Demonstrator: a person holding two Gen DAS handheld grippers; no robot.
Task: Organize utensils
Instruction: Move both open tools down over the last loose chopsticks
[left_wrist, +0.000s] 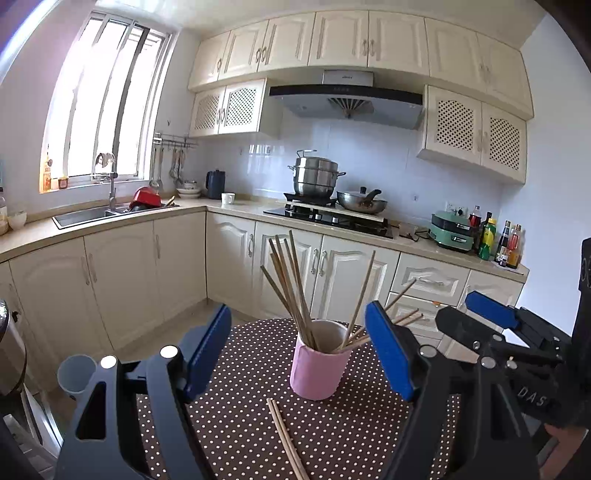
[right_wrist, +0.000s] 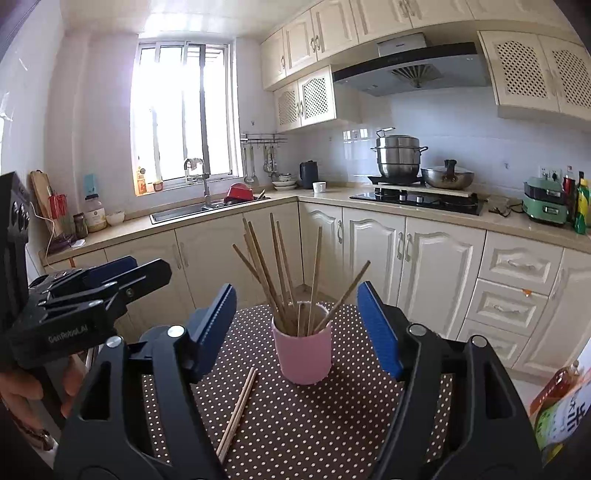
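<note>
A pink cup (left_wrist: 314, 369) (right_wrist: 303, 352) stands upright on the brown polka-dot tablecloth (left_wrist: 351, 435) (right_wrist: 332, 413), holding several wooden chopsticks (left_wrist: 291, 288) (right_wrist: 277, 273) that fan out above its rim. A loose pair of chopsticks (left_wrist: 286, 439) (right_wrist: 238, 410) lies flat on the cloth in front of the cup. My left gripper (left_wrist: 299, 350) is open, its blue pads (left_wrist: 208, 350) on either side of the cup and short of it, nothing between them. My right gripper (right_wrist: 297, 325) is also open and empty, level with the cup. Each gripper shows at the edge of the other's view.
The table is small and round, with floor beyond its far edge. A grey cup (left_wrist: 75, 374) sits off the table's left side. Cream cabinets, a sink (right_wrist: 192, 210) and a stove (left_wrist: 332, 216) line the far walls. A colourful package (right_wrist: 561, 398) is at the right.
</note>
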